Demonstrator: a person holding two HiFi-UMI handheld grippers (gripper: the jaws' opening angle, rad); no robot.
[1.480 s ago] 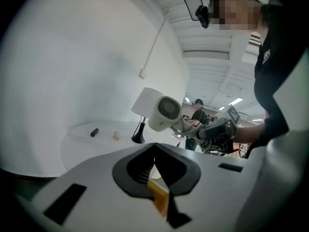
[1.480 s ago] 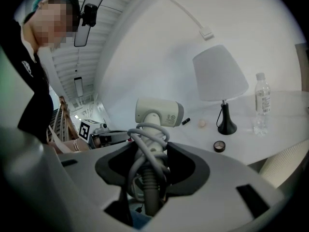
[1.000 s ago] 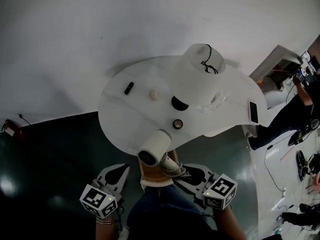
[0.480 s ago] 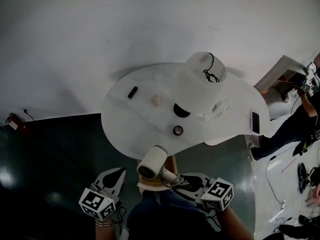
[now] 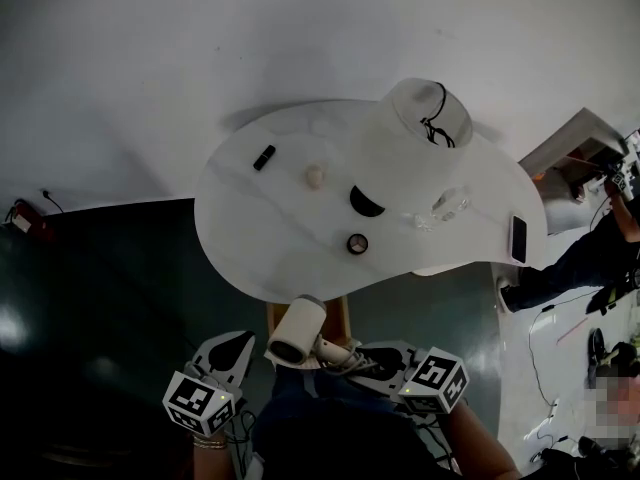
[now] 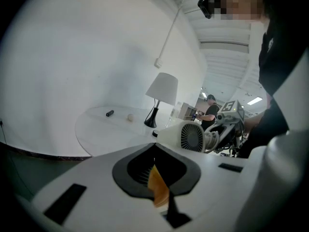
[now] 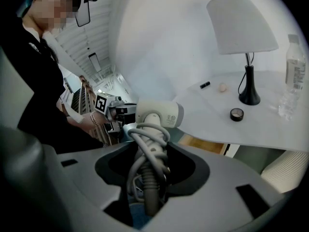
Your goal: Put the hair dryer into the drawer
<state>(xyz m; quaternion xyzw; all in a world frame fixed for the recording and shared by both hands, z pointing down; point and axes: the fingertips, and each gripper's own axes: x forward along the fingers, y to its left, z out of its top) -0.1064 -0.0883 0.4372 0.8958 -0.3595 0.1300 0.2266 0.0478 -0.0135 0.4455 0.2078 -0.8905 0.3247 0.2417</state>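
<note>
Currently right tongs clamp hair dryer; left tongs closed

The hair dryer stands between the jaws of the right gripper, just right of the left gripper. Ahead of both tongs spreads the table; its lamp stands farthest, forward-right.

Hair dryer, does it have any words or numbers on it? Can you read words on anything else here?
White hair dryer: a small sticker on its barrel, print too small and blurred to read.
Black-and-white marker cubes: square patterns only, no letters.
Clear plastic bottle: no readable label.
No words or numbers can be read anywhere.
</note>
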